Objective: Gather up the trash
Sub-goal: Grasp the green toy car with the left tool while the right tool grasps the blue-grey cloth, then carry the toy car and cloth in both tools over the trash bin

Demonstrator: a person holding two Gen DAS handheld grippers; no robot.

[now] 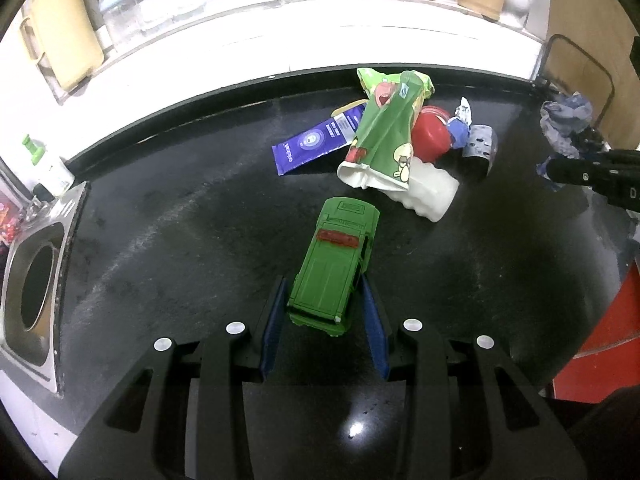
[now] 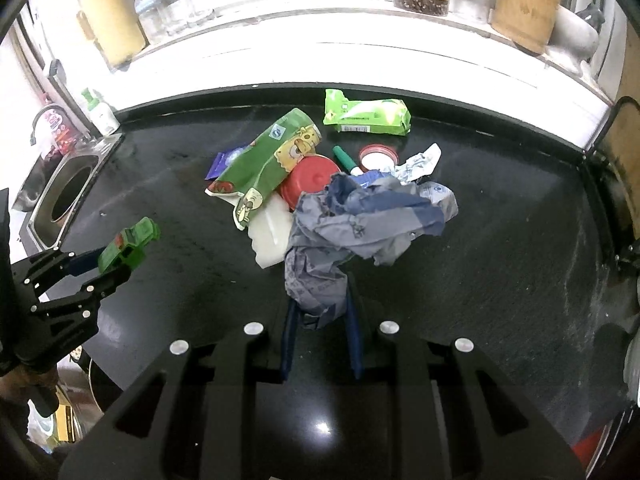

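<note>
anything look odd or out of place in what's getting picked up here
Yes: the left gripper is shut on a green toy car, intact and unlike the wrappers and lids heaped on the black counter. The right gripper grips a crumpled blue-grey wrapper.

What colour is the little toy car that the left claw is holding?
Green, with a red strip across its roof. The toy car shows best in the left wrist view, between the left claw's blue pads.
</note>
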